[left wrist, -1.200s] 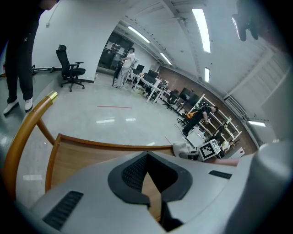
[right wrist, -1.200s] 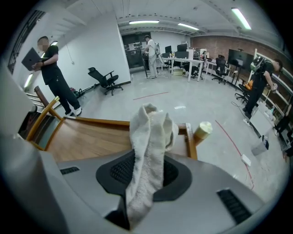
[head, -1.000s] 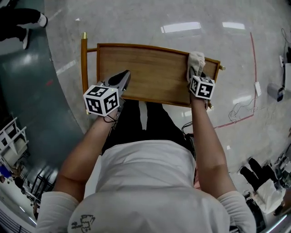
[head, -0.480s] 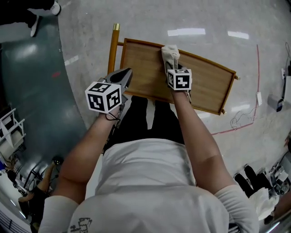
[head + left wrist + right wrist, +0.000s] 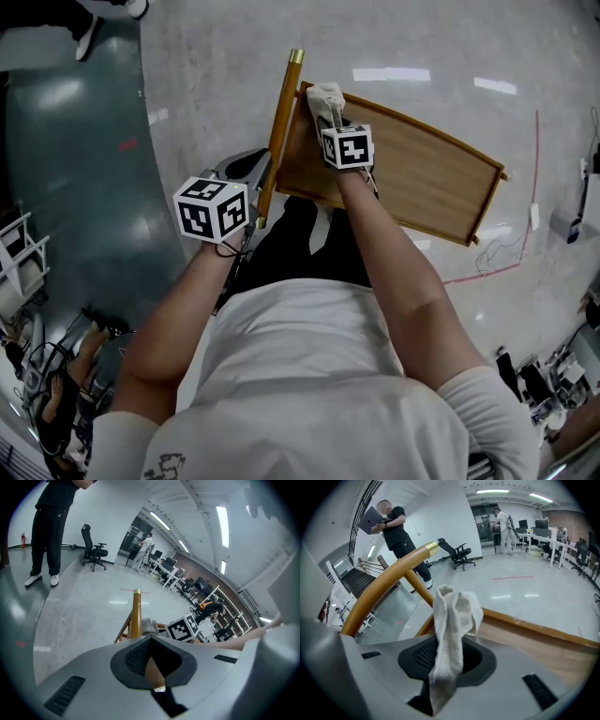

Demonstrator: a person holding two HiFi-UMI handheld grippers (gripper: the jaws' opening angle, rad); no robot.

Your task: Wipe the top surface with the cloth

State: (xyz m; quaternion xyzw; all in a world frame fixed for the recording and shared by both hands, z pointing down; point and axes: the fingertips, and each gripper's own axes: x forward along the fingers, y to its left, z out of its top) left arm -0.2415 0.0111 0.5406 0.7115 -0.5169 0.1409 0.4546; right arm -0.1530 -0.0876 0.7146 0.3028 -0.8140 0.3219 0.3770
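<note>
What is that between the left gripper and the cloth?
A wooden rail with a brass tip crosses the stretch between the left gripper and the cloth, along the end of the wooden top. The head view shows it plainly.

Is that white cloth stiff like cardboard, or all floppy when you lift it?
Probably floppy: the cloth droops and folds over where the right gripper pinches it. Likely light too, since one small pinch holds it up. It would probably slide easily across the smooth wooden top.

Wooden top surface (image 5: 422,178), raised rim (image 5: 412,119), cloth (image 5: 325,97) on its corner, glossy floor (image 5: 206,84) beneath
</note>
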